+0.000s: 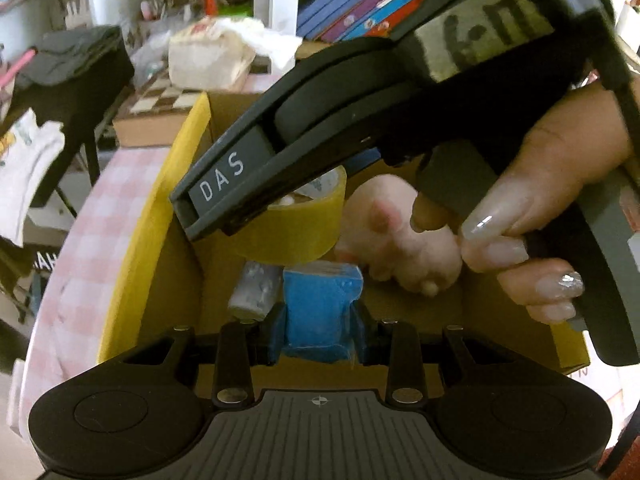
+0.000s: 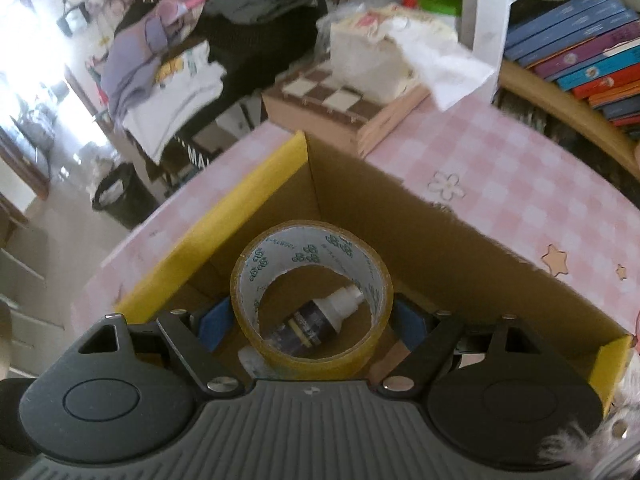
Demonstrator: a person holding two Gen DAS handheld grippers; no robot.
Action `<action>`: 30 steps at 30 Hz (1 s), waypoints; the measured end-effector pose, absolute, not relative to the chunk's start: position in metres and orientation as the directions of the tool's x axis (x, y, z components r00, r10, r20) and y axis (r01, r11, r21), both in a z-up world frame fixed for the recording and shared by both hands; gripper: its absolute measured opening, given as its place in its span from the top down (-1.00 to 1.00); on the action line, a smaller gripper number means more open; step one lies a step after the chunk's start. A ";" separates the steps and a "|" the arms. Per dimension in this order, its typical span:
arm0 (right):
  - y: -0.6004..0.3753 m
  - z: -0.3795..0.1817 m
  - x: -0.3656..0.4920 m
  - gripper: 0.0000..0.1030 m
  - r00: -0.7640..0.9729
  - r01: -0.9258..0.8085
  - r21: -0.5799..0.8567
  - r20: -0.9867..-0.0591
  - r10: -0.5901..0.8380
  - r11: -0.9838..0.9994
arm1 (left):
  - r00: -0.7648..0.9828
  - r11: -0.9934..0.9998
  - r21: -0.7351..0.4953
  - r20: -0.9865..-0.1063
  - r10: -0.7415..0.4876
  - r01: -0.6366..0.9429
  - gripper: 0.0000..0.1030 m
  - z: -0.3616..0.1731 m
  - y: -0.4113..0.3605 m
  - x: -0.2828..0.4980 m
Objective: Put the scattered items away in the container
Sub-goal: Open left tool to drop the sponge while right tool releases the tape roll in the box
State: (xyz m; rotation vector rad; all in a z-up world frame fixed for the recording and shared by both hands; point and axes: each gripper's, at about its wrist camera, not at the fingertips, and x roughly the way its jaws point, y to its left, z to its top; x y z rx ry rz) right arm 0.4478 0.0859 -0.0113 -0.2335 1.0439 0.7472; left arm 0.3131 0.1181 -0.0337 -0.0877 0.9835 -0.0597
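Note:
A cardboard box (image 2: 420, 224) with yellow flaps (image 1: 132, 264) stands on the pink checked table. My left gripper (image 1: 319, 326) is shut on a blue packet (image 1: 320, 304) held over the box. My right gripper (image 2: 312, 322) is shut on a yellow tape roll (image 2: 280, 344), held inside the box; the roll also shows in the left wrist view (image 1: 296, 232). Through the roll's hole a small dark bottle (image 2: 320, 320) lies on the box floor. A pink plush toy (image 1: 400, 240) and a grey wrapped item (image 1: 256, 292) lie in the box.
A chessboard box (image 2: 344, 108) with a white tissue pack (image 2: 372, 64) on it stands behind the cardboard box. Books (image 2: 588, 48) line a shelf at the right. A chair with clothes (image 2: 168, 76) and a black bin (image 2: 120, 196) stand beyond the table's left edge.

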 end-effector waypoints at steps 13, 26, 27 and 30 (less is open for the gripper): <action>0.088 -0.021 0.451 -0.70 0.284 -0.637 0.168 -0.856 0.432 0.753 | 0.554 0.999 -0.031 -0.831 -0.037 0.020 -0.22 -0.034 0.118 0.310; 0.057 0.035 0.413 -0.71 0.400 -0.594 0.176 -0.782 0.478 0.785 | 0.674 0.998 -0.035 -0.736 -0.062 0.053 -0.45 0.005 0.120 0.279; 0.053 0.041 0.407 -0.71 0.418 -0.590 0.173 -0.770 0.482 0.789 | 0.684 0.998 -0.036 -0.727 -0.064 0.055 -0.46 0.009 0.120 0.275; 0.038 0.057 0.390 -0.71 0.481 -0.567 0.158 -0.733 0.481 0.808 | 0.715 0.998 -0.025 -0.697 -0.061 0.061 -0.58 0.019 0.119 0.261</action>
